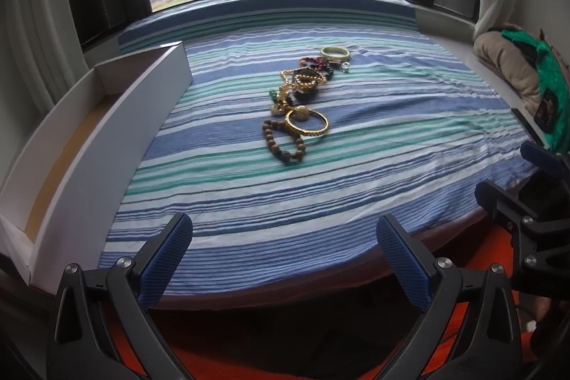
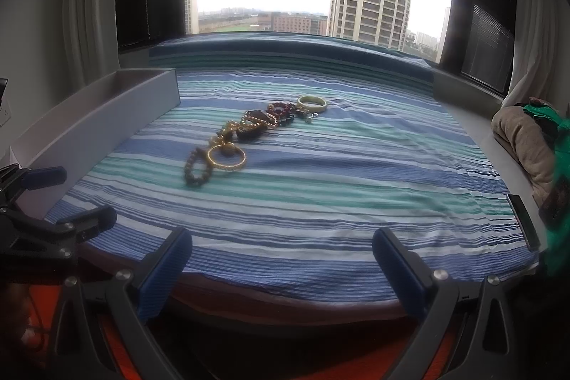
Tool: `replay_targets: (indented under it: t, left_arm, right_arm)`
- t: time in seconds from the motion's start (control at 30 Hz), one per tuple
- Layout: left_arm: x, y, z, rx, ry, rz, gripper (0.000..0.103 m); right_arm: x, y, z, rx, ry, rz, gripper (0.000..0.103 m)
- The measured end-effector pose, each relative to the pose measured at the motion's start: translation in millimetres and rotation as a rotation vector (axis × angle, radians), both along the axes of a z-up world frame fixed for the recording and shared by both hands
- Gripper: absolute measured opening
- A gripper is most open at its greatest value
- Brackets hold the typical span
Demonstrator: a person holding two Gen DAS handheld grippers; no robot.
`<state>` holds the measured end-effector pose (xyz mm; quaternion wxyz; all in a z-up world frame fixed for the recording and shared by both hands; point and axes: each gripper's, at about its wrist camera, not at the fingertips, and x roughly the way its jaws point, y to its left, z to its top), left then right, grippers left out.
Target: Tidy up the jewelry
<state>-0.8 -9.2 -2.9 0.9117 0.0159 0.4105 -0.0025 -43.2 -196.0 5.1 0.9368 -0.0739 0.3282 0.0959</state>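
A line of jewelry lies on the striped cloth: a brown bead bracelet, a gold bangle, a gold chain over a dark piece, red beads and a pale green bangle. The same pieces show in the right wrist view, with the gold bangle and the green bangle. A long white box stands open at the left. My left gripper is open and empty at the near edge. My right gripper is open and empty, also at the near edge.
A beige and green bundle of fabric lies at the right edge. A dark flat device lies on the sill at the right. A window with curtains is behind the table. An orange surface is below the near edge.
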Motion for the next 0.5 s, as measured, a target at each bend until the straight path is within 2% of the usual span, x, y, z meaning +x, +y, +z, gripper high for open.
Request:
replay_targets:
  t: [0.5]
  left_arm:
    - [-1.6, -0.1, -2.4, -0.002, 0.011, -0.002, 0.103]
  right_arm:
    - [-0.7, 5.2, 0.1, -0.003, -0.002, 0.003, 0.103]
